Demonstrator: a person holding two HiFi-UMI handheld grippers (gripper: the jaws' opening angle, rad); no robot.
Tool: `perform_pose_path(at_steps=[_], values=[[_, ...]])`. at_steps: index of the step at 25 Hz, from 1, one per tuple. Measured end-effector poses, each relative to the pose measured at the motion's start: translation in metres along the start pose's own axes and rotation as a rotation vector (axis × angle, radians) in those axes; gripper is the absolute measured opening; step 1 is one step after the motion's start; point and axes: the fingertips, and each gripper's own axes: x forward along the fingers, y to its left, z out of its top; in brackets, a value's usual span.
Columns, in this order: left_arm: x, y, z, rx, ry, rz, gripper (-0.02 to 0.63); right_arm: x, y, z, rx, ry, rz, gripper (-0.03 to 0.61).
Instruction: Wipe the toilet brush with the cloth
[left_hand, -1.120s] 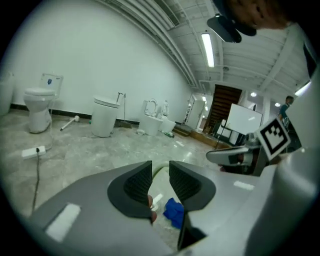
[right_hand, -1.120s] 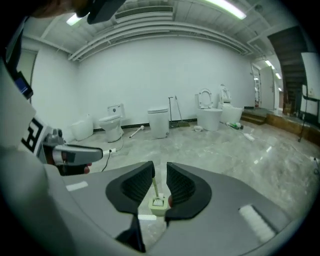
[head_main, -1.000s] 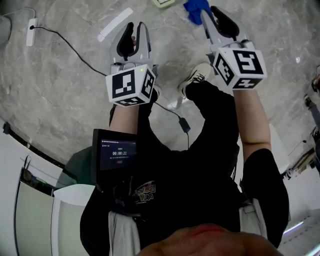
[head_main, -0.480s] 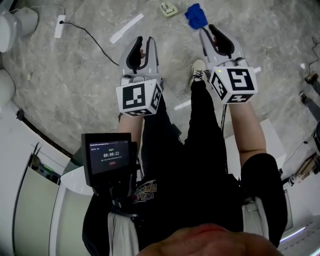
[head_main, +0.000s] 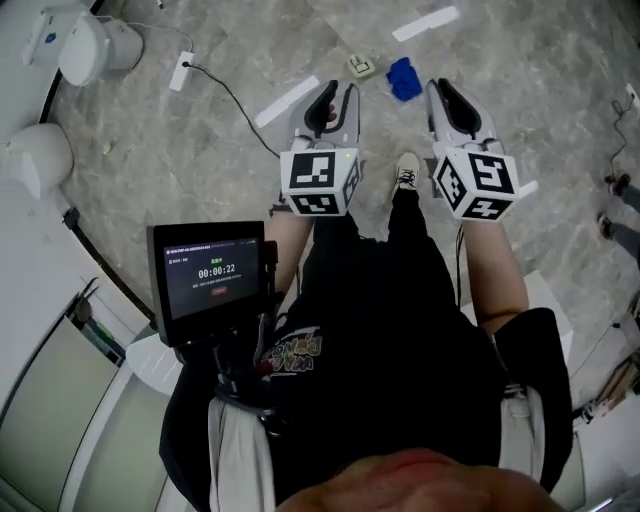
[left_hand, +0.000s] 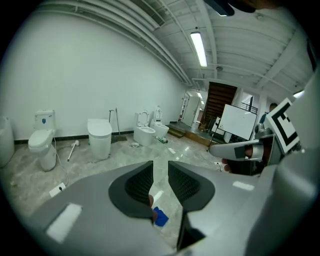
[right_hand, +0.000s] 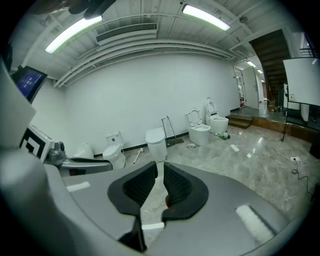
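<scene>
Left gripper: held above the floor; fingers a narrow gap apart with nothing between them. Only floor and a corner of the cloth show through the gap.
Right gripper: held level beside the left one; fingers slightly parted and empty.
Cloth: blue and crumpled, lying on the floor beyond the fingertips, between the lines of the two grippers. Neither gripper touches it.
Toilet brush: a small pale square item just left of the cloth, probably the brush standing in its holder; too small to be sure.
Floor: grey marbled stone.
White strips: one lies left of the left gripper's fingers, another at far right.
Toilet: white, at far left by the wall.
Power strip: white with a black cable, near the toilet.
Screen: dark timer display, near left, at the person's chest.
Shoe: pale, on the floor between the two marker cubes.
</scene>
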Motion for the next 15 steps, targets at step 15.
perform_pose_path(at_steps=[15], values=[[-0.044,-0.094,-0.081,-0.194,0.254,-0.261,0.089,-0.111,-0.017,-0.059,0.135,0.202,-0.246,0.017]])
